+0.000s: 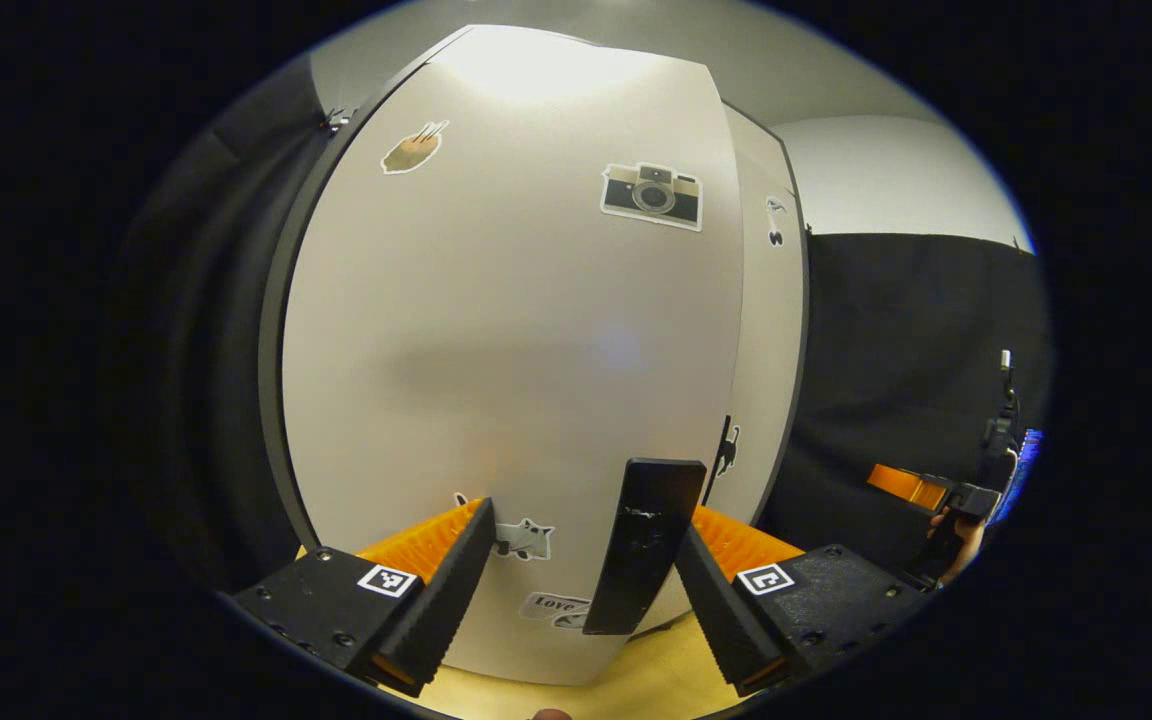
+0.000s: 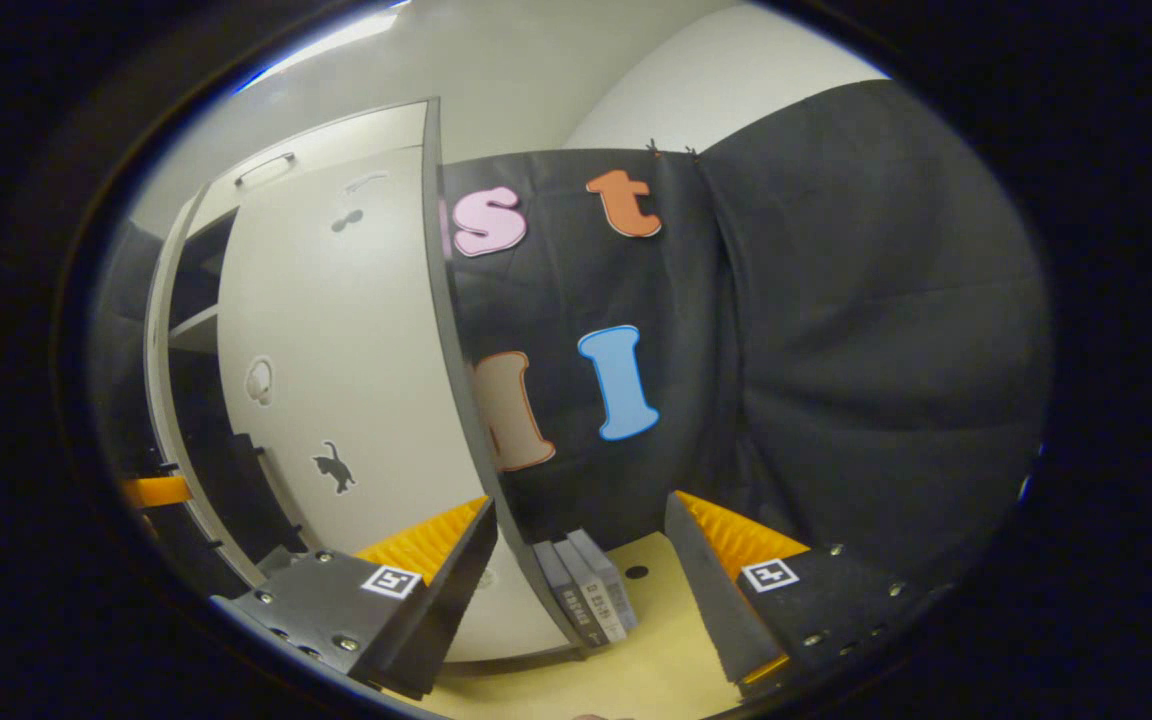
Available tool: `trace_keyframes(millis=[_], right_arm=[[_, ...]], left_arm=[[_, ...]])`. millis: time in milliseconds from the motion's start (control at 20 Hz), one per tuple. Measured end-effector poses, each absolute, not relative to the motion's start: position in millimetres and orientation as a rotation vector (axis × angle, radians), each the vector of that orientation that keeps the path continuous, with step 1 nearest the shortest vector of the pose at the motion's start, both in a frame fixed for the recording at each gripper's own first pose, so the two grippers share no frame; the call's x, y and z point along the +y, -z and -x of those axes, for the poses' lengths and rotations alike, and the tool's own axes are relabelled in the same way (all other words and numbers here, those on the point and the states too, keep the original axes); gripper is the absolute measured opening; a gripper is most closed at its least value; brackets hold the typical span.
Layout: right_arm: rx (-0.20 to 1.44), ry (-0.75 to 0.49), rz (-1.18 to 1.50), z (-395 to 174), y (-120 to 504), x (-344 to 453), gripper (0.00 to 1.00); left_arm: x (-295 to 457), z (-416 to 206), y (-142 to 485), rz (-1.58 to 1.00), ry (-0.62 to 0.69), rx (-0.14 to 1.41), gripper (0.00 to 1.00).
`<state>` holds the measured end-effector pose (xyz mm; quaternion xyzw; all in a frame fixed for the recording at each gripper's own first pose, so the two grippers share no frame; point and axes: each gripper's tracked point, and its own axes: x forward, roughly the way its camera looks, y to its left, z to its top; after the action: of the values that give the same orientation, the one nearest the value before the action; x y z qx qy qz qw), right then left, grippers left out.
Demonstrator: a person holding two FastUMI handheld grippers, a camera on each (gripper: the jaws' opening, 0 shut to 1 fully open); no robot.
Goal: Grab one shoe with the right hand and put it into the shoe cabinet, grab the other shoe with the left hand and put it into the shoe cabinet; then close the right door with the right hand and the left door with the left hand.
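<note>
Both pairs of jaws are held spread, with nothing pinched between them. In the left gripper view the left gripper (image 1: 581, 590) is held close to the pale left door (image 1: 506, 350) of the shoe cabinet (image 1: 276, 330), and a dark upright handle (image 1: 644, 545) on that door is seen between the fingers, nearer the right one; contact cannot be told. Stickers are carried by the door: a camera sticker (image 1: 652, 195) high up, a cat sticker (image 1: 526, 540) low down, and a small label on which the word "Love" (image 1: 556, 607) can be read. Far to the right, against the black cloth wall (image 1: 896, 380), the other gripper is seen in a hand (image 1: 956, 535). In the right gripper view the right gripper (image 2: 576, 600) is held near the edge of the right door (image 2: 336, 380), which bears a black cat sticker (image 2: 334, 466). A few grey books (image 2: 586, 595) are stood on the yellow wooden floor (image 2: 656, 660) just beside the cabinet. Shoes cannot be made out.
</note>
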<state>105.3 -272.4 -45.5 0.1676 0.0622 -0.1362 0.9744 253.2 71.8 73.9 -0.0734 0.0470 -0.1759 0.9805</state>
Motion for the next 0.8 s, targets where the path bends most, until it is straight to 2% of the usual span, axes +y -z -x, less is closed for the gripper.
trace_keyframes(millis=[150, 200, 450, 550, 600, 800], right_arm=[[0.136, 0.284, -0.342, -104.0, 49.6, -280.9, 0.97], [0.139, 0.285, -0.339, -104.0, 50.2, -283.9, 1.00], [0.157, 0.276, -0.327, -103.7, 56.6, -287.5, 1.00], [0.168, 0.274, -0.324, -103.1, 60.5, -290.0, 0.97], [0.170, 0.274, -0.325, -103.0, 61.9, -290.4, 1.00], [0.169, 0.279, -0.323, -99.6, 61.7, -298.3, 1.00]], left_arm=[[70.7, -263.8, -73.2, 0.114, 0.317, 0.086, 1.00], [70.1, -266.3, -72.7, 0.112, 0.305, 0.085, 1.00], [67.0, -284.5, -71.7, 0.076, 0.254, 0.060, 1.00], [65.2, -289.0, -70.7, 0.077, 0.248, 0.061, 1.00], [64.3, -291.6, -70.3, 0.075, 0.249, 0.060, 1.00], [62.7, -296.1, -68.5, 0.083, 0.245, 0.065, 1.00]])
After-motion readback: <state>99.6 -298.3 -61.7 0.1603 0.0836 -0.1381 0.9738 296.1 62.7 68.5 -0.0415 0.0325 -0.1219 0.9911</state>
